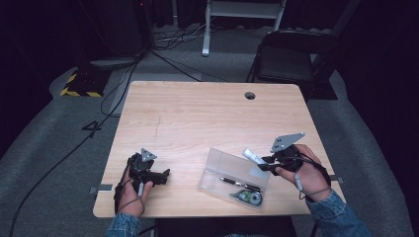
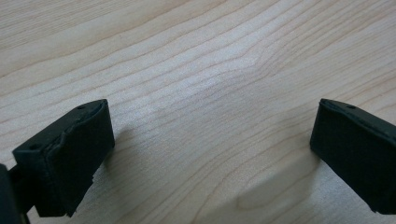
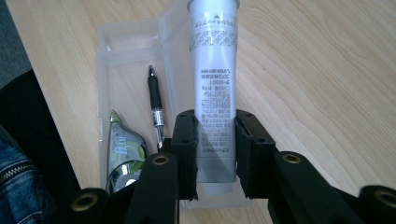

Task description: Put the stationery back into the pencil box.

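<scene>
Right gripper (image 3: 215, 154): low centre of the right gripper view, its two black jaws clamped on the lower part of a silver-grey tube (image 3: 214, 88), one pad on each side.
Tube: runs up from the jaws to the top edge of that view, cap end away from the camera, printed text down its body. In the high view its pale end (image 1: 253, 156) sticks out up and left of the right gripper (image 1: 267, 163), over the far right corner of the case.
Tube handling: my guess is light, with a smooth and rather slippery skin. If it is a squeeze tube, a hard clamp could dent it. The flat crimped end or the middle of the body looks the safest hold. Gripped near one end as now, the long free part may swing.
Clear plastic case (image 3: 130, 42): lies open on the table, left of the tube in the right gripper view, right of centre and low in the high view.
In the case: a black pen (image 3: 155, 105) lying lengthwise and a correction tape dispenser (image 3: 125, 156) below and left of it.
Left gripper (image 2: 212, 154): jaws wide apart with bare wood between them, at lower left in the high view (image 1: 157, 176), low over the table.
Wooden table (image 1: 197, 118): pale, with a cable hole (image 1: 250, 95) near its far edge.
</scene>
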Demonstrator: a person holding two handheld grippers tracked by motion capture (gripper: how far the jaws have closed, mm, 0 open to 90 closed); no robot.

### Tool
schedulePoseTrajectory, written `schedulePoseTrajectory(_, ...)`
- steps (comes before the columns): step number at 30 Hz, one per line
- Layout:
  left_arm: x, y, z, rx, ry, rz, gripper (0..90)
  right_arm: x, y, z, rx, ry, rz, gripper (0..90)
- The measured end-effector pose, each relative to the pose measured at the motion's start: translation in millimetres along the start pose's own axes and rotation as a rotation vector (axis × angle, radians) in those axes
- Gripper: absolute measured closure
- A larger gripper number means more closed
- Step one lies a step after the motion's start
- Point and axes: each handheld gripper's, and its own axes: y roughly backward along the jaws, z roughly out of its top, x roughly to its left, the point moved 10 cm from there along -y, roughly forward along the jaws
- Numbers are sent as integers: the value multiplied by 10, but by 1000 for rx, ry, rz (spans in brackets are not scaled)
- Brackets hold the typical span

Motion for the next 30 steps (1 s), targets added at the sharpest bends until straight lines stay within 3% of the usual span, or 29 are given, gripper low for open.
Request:
schedulePoseTrajectory(15, 2, 0, 1, 2, -1, 1, 1, 308, -278, 4, 73, 133, 84, 714)
schedulePoseTrajectory(30, -2, 0, -1, 0, 2, 1, 1, 516, -521, 16, 140, 210, 141, 714)
